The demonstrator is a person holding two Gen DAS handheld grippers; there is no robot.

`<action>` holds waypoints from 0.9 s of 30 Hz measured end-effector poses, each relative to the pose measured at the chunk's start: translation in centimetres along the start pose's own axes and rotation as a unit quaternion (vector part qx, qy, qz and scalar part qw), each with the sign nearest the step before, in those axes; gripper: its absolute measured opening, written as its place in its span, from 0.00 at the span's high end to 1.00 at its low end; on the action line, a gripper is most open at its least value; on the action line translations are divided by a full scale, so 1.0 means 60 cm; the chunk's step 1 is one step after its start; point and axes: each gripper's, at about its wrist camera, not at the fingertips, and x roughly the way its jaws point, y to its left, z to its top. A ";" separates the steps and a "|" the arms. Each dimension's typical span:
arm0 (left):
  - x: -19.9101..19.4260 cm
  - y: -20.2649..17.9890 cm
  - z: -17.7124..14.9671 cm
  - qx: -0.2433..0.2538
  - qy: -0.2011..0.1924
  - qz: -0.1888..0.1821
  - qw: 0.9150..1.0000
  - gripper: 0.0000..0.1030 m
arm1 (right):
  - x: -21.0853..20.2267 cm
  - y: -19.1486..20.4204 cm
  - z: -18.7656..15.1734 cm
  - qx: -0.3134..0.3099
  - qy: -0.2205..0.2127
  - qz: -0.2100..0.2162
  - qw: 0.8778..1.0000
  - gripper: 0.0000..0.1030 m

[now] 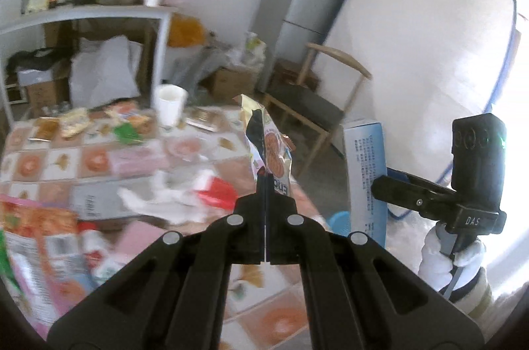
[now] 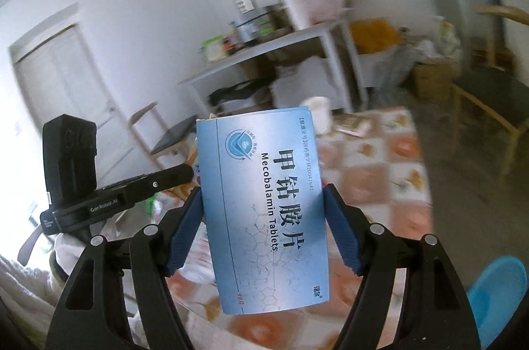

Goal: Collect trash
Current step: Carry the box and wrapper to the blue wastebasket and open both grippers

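Snack wrapper (image 1: 269, 148) pinched at its lower end in left gripper (image 1: 265, 184), jaws pressed fully together on it; wrapper stands upright above the fingertips, over the table's right edge. Mecobalamin tablet box (image 2: 264, 211) clamped across its width between the blue pads (image 2: 185, 234) of right gripper (image 2: 263, 224), jaws part open to box width, box upright and slightly tilted, long side along the fingers. In the left wrist view the same box (image 1: 365, 181) shows edge-on, just right of the wrapper, off the table edge, held by the right gripper (image 1: 380, 184) reaching in from the right with a white-gloved hand (image 1: 443, 260) below it. Both grippers raised above the table (image 1: 109, 161) with its checked cloth. Tabletop crowded: white cup (image 1: 170, 108), white tissue (image 1: 158, 201), red packet (image 1: 218, 193), more wrappers to the left. Open floor right of table; blue bin (image 2: 499, 293) low at right, wooden chair (image 1: 310, 108) beyond the table corner, mattress (image 1: 429, 52) against wall.
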 end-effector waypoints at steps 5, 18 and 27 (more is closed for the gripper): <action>0.096 -0.072 -0.022 0.002 0.057 -0.057 0.997 1.00 | -0.084 -0.095 -0.048 0.081 -0.025 -0.061 0.995 0.31; 0.446 -0.365 -0.097 0.111 0.219 -0.125 0.961 1.00 | -0.251 -0.456 -0.244 0.392 -0.083 -0.207 0.892 0.31; 0.670 -0.510 -0.157 0.134 0.249 -0.119 0.952 0.44 | -0.225 -0.683 -0.335 0.504 -0.075 -0.245 0.825 0.17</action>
